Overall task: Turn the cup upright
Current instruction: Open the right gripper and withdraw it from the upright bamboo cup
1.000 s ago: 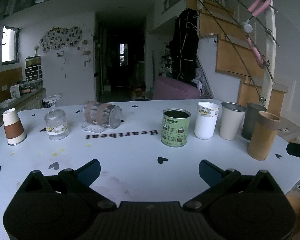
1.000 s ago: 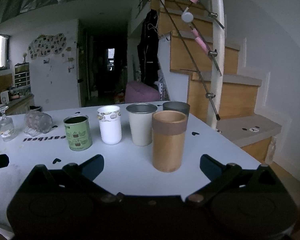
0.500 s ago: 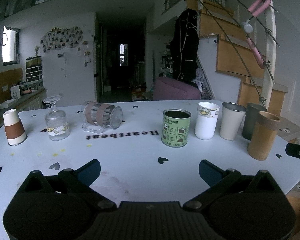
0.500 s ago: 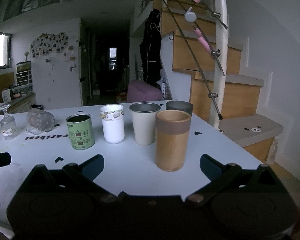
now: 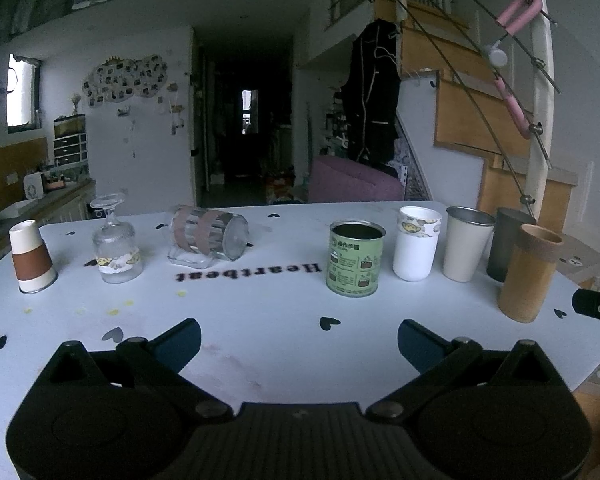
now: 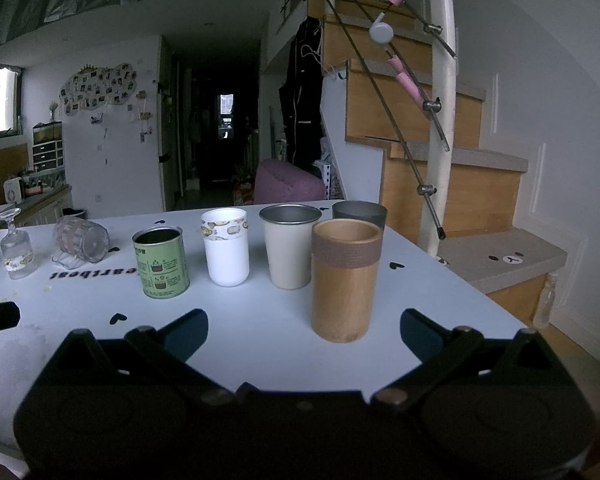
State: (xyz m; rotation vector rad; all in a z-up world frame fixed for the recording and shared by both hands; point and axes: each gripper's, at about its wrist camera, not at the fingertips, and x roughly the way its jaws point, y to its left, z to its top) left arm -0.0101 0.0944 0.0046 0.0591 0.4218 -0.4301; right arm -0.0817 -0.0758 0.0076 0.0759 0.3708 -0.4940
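Observation:
A glass mug with pink bands lies on its side on the white table; it also shows in the right wrist view. A stemmed glass and a brown-and-white paper cup stand upside down at the left. My left gripper is open and empty, low over the table's near part, well short of these. My right gripper is open and empty, close behind an upright wooden cup.
Upright in a row stand a green tin, a white cup, a cream metal cup, a dark grey cup and the wooden cup. A staircase with a white post rises at the right past the table's edge.
Both views have shifted slightly; the right gripper has drifted a little so the cups sit further right in its view. No cup has moved. Both grippers stay open.

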